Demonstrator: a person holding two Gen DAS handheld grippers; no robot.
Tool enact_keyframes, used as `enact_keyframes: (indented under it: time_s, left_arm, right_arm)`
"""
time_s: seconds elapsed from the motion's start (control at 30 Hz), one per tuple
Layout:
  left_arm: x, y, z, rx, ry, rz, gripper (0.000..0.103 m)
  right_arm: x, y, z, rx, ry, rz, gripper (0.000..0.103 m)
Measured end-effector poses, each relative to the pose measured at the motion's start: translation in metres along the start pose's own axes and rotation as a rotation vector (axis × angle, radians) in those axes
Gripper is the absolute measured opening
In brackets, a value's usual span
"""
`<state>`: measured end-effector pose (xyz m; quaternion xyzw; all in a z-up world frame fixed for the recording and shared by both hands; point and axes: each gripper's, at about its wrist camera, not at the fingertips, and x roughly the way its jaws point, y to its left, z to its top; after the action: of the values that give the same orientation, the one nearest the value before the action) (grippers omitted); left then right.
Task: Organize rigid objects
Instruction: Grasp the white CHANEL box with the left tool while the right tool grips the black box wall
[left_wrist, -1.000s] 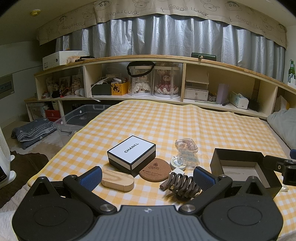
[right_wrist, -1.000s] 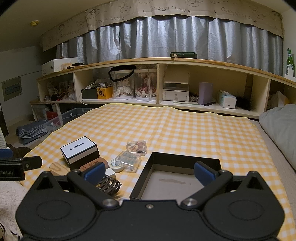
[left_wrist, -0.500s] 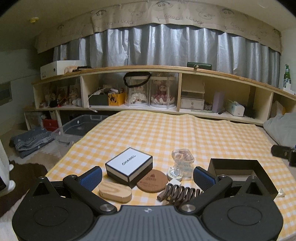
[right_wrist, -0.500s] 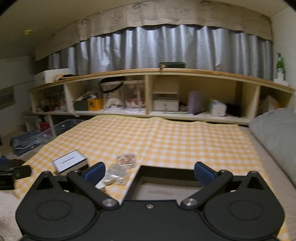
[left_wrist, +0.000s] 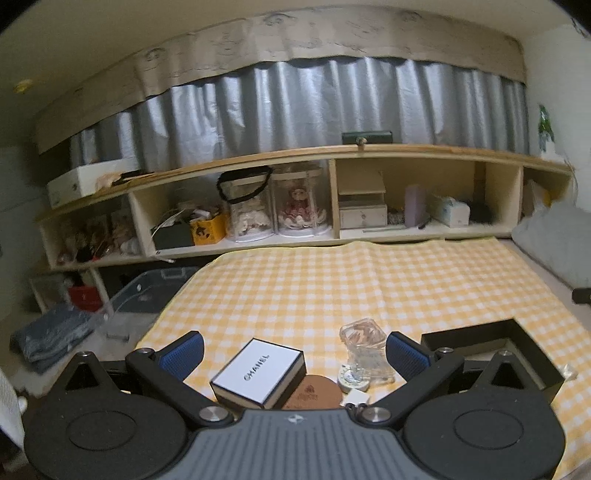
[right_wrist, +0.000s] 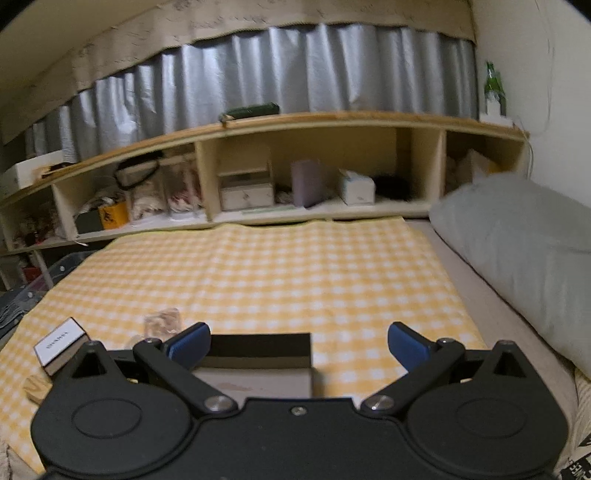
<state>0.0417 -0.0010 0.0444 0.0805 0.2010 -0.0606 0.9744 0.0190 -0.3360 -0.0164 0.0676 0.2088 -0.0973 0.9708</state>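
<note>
Both the left gripper (left_wrist: 293, 352) and right gripper (right_wrist: 297, 341) hang spread and empty, so reaching for the CHANEL box (left_wrist: 258, 371), left of the black tray (left_wrist: 480, 338), risks knocking the neighbouring clear bottle (left_wrist: 360, 334) over.

The yellow checked cloth (left_wrist: 332, 280) carries a Chanel box (left_wrist: 258, 371), black tray (left_wrist: 476, 339), and probably a cork coaster (left_wrist: 312, 393).
</note>
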Motion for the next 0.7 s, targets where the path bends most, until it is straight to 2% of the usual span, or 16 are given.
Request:
enact_keyframes:
  time_s: [0.17,0.27,0.37,0.43,0.53,0.7]
  left_arm:
    - [0.040,0.022,0.006,0.033,0.092,-0.090,0.103]
    - [0.070,0.035,0.005,0.052,0.149,-0.136,0.103]
    - [0.096,0.042,0.001,0.086,0.167,-0.151,0.103]
    - [0.113,0.045,-0.003,0.105,0.173,-0.167,0.103]
    - [0.139,0.053,-0.007,0.109,0.200,-0.174,0.103]
    - [0.170,0.066,-0.019,0.066,0.214,-0.193,0.103]
  right_arm:
    - [0.023,-0.019,-0.002,0.064,0.076,-0.019,0.103]
    - [0.040,-0.028,-0.006,0.081,0.150,-0.012,0.103]
    - [0.057,-0.034,-0.012,0.123,0.242,0.015,0.100]
    - [0.072,-0.036,-0.017,0.139,0.316,0.029,0.082]
    - [0.089,-0.036,-0.024,0.149,0.404,0.053,0.064]
    - [0.109,-0.023,-0.032,0.108,0.476,0.056,0.053]
